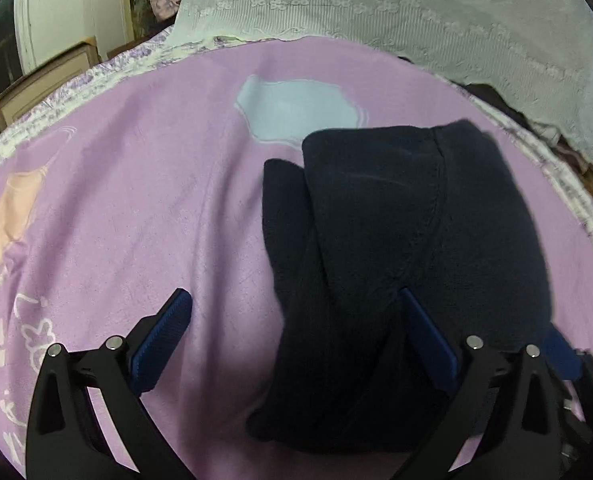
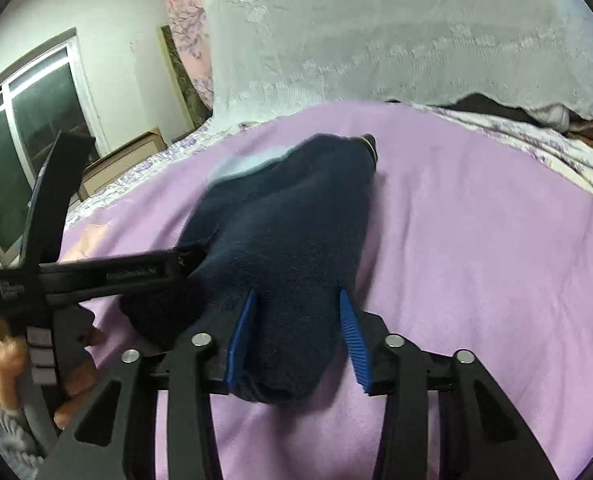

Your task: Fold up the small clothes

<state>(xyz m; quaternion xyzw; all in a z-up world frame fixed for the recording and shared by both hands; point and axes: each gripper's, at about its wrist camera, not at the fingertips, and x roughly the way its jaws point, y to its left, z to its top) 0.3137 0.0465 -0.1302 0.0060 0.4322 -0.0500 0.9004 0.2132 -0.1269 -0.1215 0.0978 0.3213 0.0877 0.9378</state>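
One garment: dark navy cloth (image 2: 288, 240), long axis running away from the cameras on purple sheet (image 2: 476, 240)
Left gripper (image 1: 292, 320): jaws wide, holding nothing
Right gripper (image 2: 296, 320): jaws apart astride the cloth's near end, not clamped

A lilac bedsheet (image 1: 136, 208) printed with a pale blue blob (image 1: 296, 110) and a peach shape (image 1: 8, 212) spreads across the bed. Along its far edge runs a white cover with purple floral print (image 2: 536, 140). Above that hangs a white lace curtain with flower embroidery (image 1: 416, 12). Off to the left sits a light wooden bedside cabinet (image 2: 124, 160), beside a dark sliding window in a white frame (image 2: 28, 128). A pink floral cloth (image 2: 186, 12) hangs up by the white wall (image 2: 108, 4).
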